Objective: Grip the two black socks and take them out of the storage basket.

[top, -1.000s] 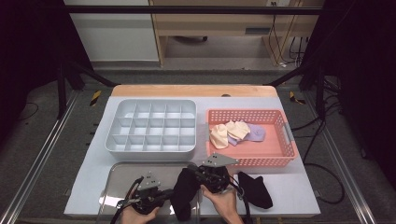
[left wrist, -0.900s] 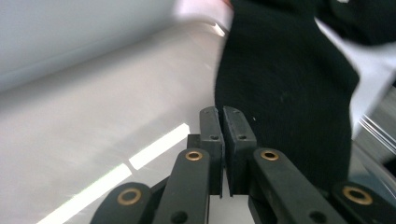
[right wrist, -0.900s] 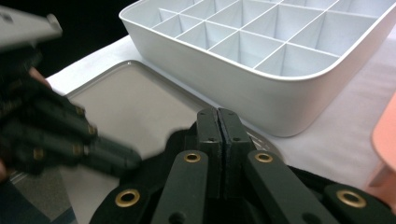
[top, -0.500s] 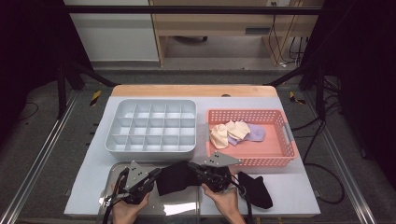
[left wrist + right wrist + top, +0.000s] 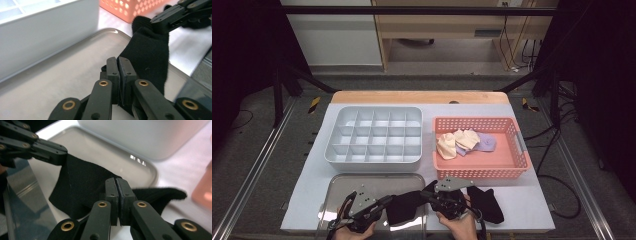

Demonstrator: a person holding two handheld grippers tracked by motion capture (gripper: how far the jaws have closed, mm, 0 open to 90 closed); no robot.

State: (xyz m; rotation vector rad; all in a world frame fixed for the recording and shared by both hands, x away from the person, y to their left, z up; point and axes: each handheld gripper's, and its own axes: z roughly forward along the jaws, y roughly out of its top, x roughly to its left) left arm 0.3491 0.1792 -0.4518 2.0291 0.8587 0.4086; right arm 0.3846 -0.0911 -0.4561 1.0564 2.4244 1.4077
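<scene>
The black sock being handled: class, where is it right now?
In the high view, the black sock hangs over the metal tray, stretched between the left hand-held gripper and right hand-held gripper.

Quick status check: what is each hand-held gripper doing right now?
Left hand-held gripper: closed, pinching one edge of the black sock.
Right hand-held gripper: closed, pinching the same black sock at its other end.

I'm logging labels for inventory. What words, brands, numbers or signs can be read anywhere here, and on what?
None: no readable text on the black sock, metal tray, divided organiser box, orange basket, or either gripper.
The yellow-black striped markers on the floor carry no lettering.
</scene>
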